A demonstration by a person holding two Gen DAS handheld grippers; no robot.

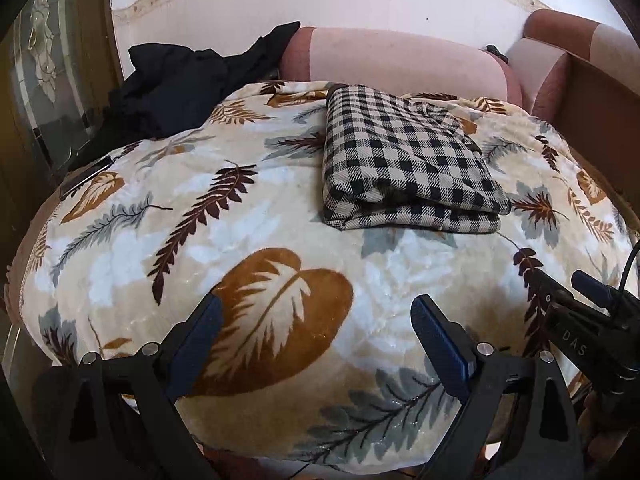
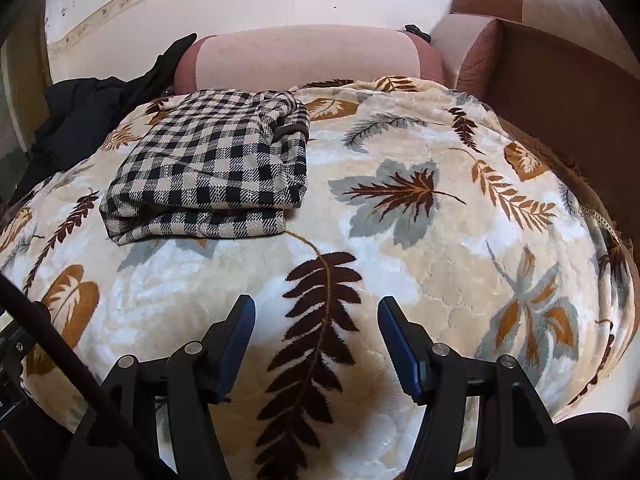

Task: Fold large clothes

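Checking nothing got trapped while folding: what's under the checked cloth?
The folded checked cloth lies on the leaf-print blanket, which shows all around it. Whatever sits directly beneath its folds, or under the blanket, is covered and cannot be seen.

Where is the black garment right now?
The black garment lies bunched at the far left of both views, beyond the leaf-print blanket, beside the pink cushion and left of the folded checked cloth.

Leaf-print blanket [image 1: 280, 208] covers a pink-brown sofa [image 1: 400, 60] below a white wall [image 1: 320, 0].
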